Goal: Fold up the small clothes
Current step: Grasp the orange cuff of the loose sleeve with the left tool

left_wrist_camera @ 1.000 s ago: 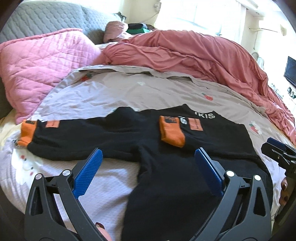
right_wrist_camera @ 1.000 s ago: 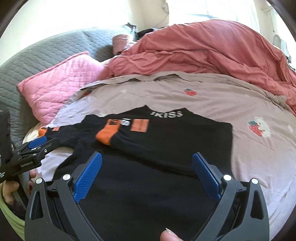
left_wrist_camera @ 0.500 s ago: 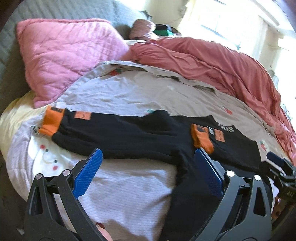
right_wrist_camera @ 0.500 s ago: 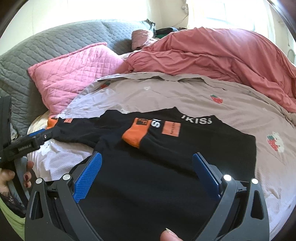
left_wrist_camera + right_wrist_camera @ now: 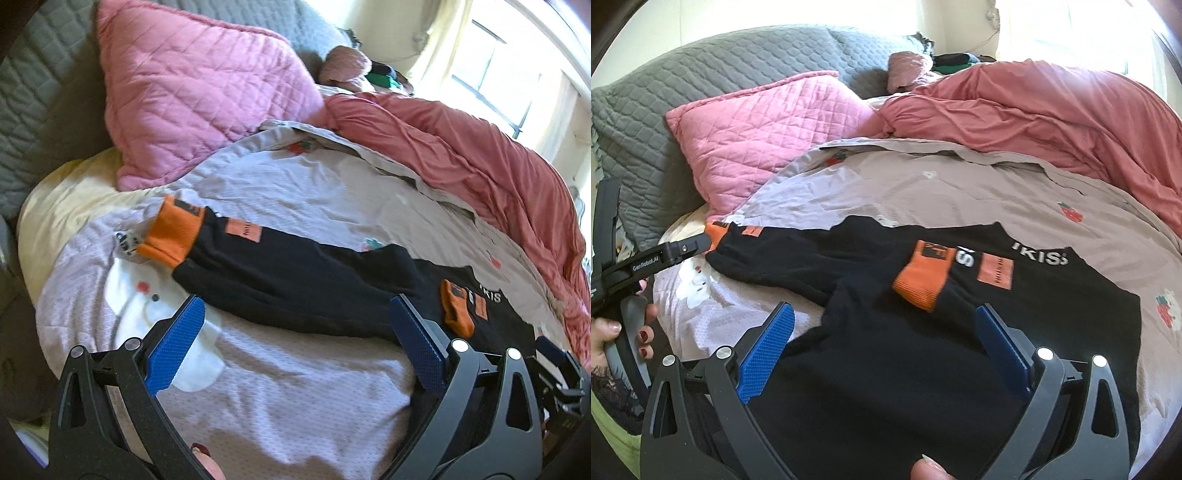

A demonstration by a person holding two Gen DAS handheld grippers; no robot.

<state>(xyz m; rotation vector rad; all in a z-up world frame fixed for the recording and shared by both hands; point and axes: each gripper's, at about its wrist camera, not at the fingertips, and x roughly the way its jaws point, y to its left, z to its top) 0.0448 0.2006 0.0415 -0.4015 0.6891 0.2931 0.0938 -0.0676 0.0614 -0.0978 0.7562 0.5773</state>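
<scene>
I am swinging my wide-open, empty left gripper (image 5: 295, 349) leftward, bringing the black top's (image 5: 923, 332) unfolded sleeve (image 5: 280, 273) ahead; my right gripper (image 5: 886, 345) is hovering open, empty.

Sweatshirt collar (image 5: 1039, 257): you can read white letters "KISS", the start cut off.
Left gripper (image 5: 646, 264): you see "GenRoboAI" on its arm.
Orange patches (image 5: 995, 272): print too small for you to read.
</scene>
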